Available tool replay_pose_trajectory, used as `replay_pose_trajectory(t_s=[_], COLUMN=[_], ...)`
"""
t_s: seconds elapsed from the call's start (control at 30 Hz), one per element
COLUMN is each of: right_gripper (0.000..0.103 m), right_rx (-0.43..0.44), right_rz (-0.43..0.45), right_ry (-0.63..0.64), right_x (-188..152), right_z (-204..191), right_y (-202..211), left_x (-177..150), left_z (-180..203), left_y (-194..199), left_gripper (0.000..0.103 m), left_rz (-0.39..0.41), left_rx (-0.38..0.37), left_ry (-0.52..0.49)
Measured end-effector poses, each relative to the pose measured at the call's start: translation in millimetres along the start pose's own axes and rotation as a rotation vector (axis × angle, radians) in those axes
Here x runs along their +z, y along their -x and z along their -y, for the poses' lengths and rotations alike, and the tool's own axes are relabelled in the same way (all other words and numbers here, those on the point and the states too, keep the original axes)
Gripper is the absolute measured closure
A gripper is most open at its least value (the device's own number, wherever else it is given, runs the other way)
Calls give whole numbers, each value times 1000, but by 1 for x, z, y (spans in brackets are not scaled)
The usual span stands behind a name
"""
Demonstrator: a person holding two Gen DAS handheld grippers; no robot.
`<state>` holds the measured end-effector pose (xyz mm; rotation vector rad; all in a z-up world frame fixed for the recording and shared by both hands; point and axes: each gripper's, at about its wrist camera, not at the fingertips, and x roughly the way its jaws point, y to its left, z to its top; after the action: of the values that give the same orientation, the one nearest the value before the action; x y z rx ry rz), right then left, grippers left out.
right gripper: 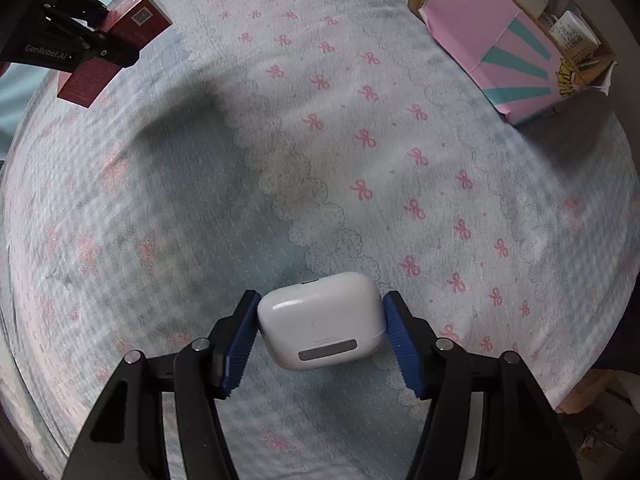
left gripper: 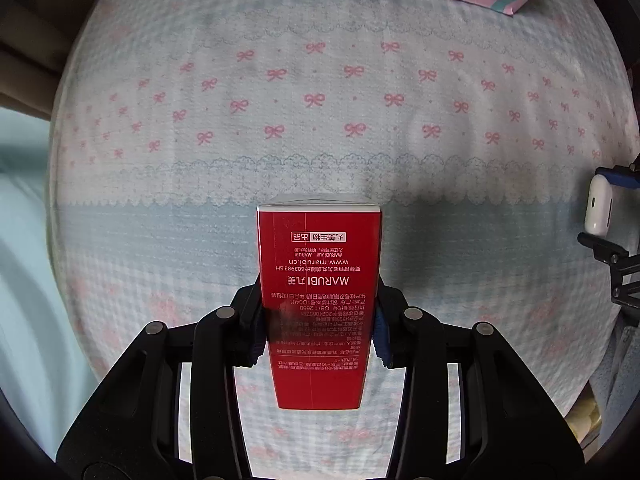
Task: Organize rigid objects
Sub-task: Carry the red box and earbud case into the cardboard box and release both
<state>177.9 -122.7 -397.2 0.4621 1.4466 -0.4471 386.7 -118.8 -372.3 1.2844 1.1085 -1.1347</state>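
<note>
Both grippers carry an item above the bow-patterned, pale blue and pink bedsheet [right gripper: 320, 128].

The left gripper [left gripper: 318, 332] is clamped on a tall red cardboard box with white print [left gripper: 318, 292], centre-bottom of its view. The right gripper [right gripper: 320, 334] squeezes a rounded white plastic earbud case [right gripper: 320, 320] between blue pads [right gripper: 238, 344]. A pink and teal cardboard box [right gripper: 508, 52] holding white bottles sits upper right.

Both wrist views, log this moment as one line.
left gripper: shut on red carton | right gripper: shut on white case | pink box: far right, holds bottles
</note>
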Motion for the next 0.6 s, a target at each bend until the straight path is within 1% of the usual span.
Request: replay_pose_trajectory(t_s=[0.23, 0.37, 0.43, 0.5, 0.6], right_gripper=[45, 45, 45, 45, 45], right_rx=[1, -2, -6, 9, 12], right_rz=[93, 135, 150, 153, 165], right_ry=[70, 109, 135, 150, 180], right_x=[3, -1, 1, 3, 7], right_z=[18, 24, 31, 43, 55], right_y=[68, 103, 122, 141, 165], left_x=[-11, -14, -15, -13, -2], left_z=[33, 46, 51, 58, 69], left_y=[71, 92, 104, 118, 138], left_gripper=[65, 65, 65, 65, 65], left_rz=[102, 144, 162, 189, 242], left_rx=[-6, -6, -18, -26, -65], left_ry=[112, 138, 163, 179, 210])
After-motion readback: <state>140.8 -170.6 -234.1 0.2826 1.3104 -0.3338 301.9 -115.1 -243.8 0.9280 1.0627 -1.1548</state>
